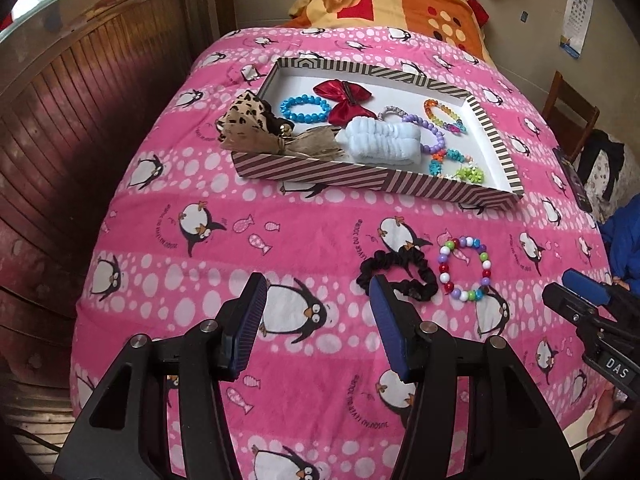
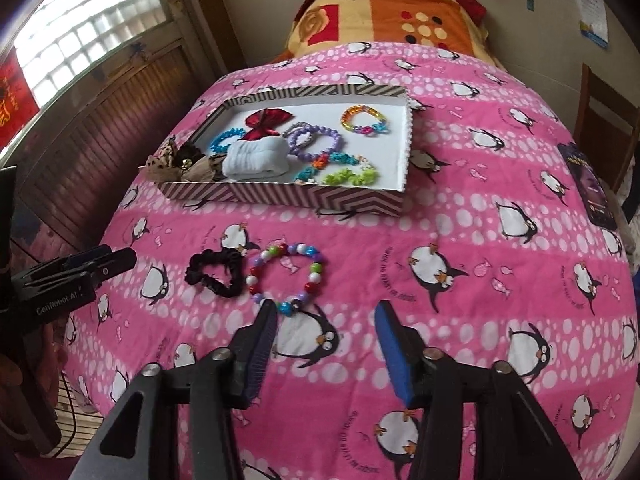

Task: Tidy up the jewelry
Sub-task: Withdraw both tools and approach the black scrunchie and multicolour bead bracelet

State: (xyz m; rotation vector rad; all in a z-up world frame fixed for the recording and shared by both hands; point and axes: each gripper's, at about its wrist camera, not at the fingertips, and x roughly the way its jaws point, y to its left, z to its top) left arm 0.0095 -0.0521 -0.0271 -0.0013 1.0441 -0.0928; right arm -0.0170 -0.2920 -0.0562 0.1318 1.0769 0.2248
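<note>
A bed covered by a pink penguin blanket (image 1: 320,216) fills both views, and a shallow striped box (image 1: 320,172) lies open on it as the main landmark. Inside the box, toward its left end, sit a leopard-print scrunchie (image 1: 246,114), a tan bow (image 1: 308,146) and a pale blue folded cloth (image 1: 380,140). Behind these lie a blue bead bracelet (image 1: 304,108) and a red bow (image 1: 344,102). A purple bracelet (image 1: 430,132) lies to the right of the cloth, a rainbow bracelet (image 1: 444,114) sits near the box's far right corner, and flower-shaped pieces (image 1: 460,166) rest by its near right corner. Outside the box, on the blanket in front of it, a black scrunchie (image 1: 396,276) and a multicolour bead bracelet (image 1: 466,268) lie side by side, just touching or nearly so. The left gripper (image 1: 318,312) hovers in front of the box with its jaws open and empty, its right finger overlapping the black scrunchie in view. The right gripper (image 2: 326,328) is also open and empty, its left finger at the near edge of the multicolour bracelet. A dark phone (image 2: 588,184) lies on the blanket, well to the right of the box.
</note>
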